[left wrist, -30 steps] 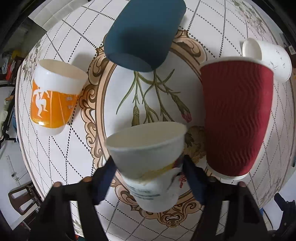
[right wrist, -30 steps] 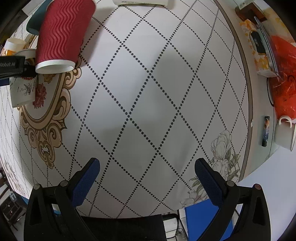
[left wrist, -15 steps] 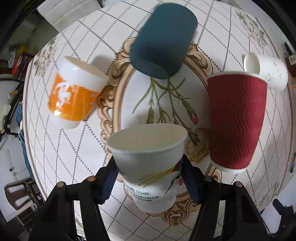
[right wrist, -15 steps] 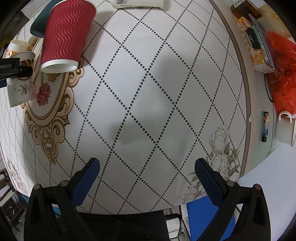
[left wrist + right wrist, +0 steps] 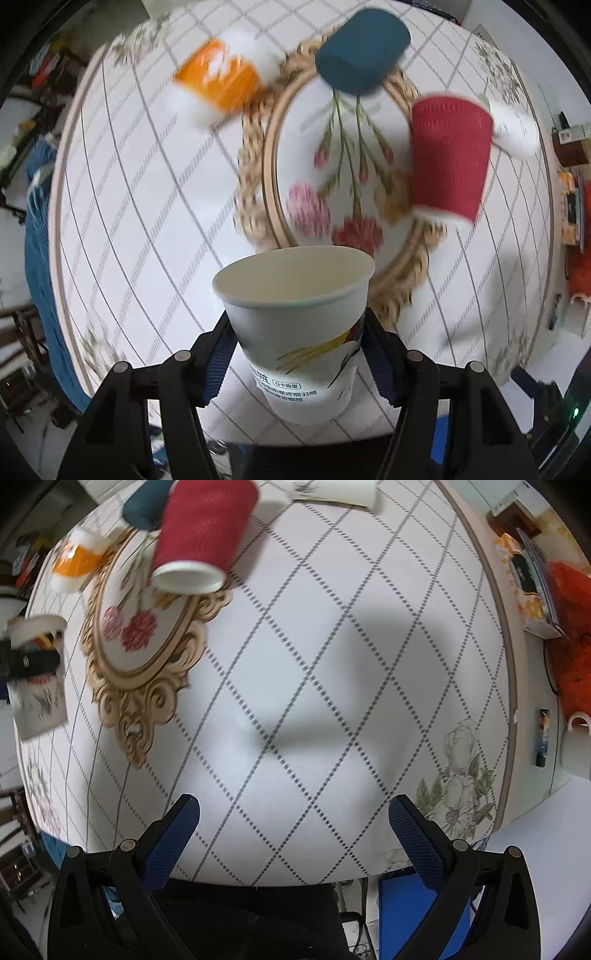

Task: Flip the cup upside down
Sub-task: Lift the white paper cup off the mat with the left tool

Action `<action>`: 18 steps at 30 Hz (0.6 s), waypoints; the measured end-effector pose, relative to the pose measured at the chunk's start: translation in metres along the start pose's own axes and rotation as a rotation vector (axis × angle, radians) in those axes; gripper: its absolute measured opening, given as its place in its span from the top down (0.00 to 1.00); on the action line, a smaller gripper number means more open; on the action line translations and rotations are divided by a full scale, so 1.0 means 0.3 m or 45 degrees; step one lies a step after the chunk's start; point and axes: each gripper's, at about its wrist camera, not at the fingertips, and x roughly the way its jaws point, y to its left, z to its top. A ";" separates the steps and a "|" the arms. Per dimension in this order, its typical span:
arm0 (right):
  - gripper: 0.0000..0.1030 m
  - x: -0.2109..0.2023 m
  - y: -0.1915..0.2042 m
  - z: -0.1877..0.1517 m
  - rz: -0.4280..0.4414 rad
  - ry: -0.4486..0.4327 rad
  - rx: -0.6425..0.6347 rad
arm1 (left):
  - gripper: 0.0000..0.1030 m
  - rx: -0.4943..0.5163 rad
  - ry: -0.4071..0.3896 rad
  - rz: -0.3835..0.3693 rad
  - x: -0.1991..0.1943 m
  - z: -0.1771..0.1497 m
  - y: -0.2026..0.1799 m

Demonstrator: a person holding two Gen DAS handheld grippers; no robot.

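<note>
White paper cup (image 5: 295,332), printed with text and a colourful design, sits clamped between the blue pads of the left gripper (image 5: 295,354), mouth open and facing away from the camera, held above a patterned round table (image 5: 147,206). Ahead of that gripper and to its right stands an inverted red ribbed cup (image 5: 448,158); farther ahead are a teal cup (image 5: 362,55) and an orange-and-white cup (image 5: 221,81). The right gripper (image 5: 293,830) hangs wide open and holds nothing, over bare tablecloth.
</note>
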 end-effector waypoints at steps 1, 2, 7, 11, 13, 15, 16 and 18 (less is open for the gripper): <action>0.00 0.001 0.009 -0.012 0.000 0.001 -0.015 | 0.40 -0.014 0.018 -0.012 0.014 -0.033 -0.005; 0.00 0.004 0.016 -0.024 -0.001 0.003 -0.030 | 0.40 -0.031 0.037 -0.023 0.031 -0.071 -0.008; 0.00 0.025 0.037 -0.079 -0.014 0.026 -0.089 | 0.39 -0.104 0.137 -0.137 0.136 -0.171 -0.023; 0.00 0.053 0.050 -0.137 -0.034 0.056 -0.124 | 0.39 -0.119 0.172 -0.188 0.200 -0.208 -0.075; 0.00 0.069 0.050 -0.162 -0.041 0.074 -0.133 | 0.39 -0.112 0.183 -0.201 0.221 -0.217 -0.103; 0.00 0.084 0.046 -0.187 -0.049 0.088 -0.134 | 0.39 -0.102 0.191 -0.209 0.242 -0.220 -0.130; 0.00 0.090 0.043 -0.200 -0.054 0.094 -0.134 | 0.39 -0.094 0.193 -0.207 0.253 -0.223 -0.145; 0.00 0.105 0.043 -0.224 -0.058 0.108 -0.123 | 0.39 -0.084 0.199 -0.205 0.286 -0.230 -0.173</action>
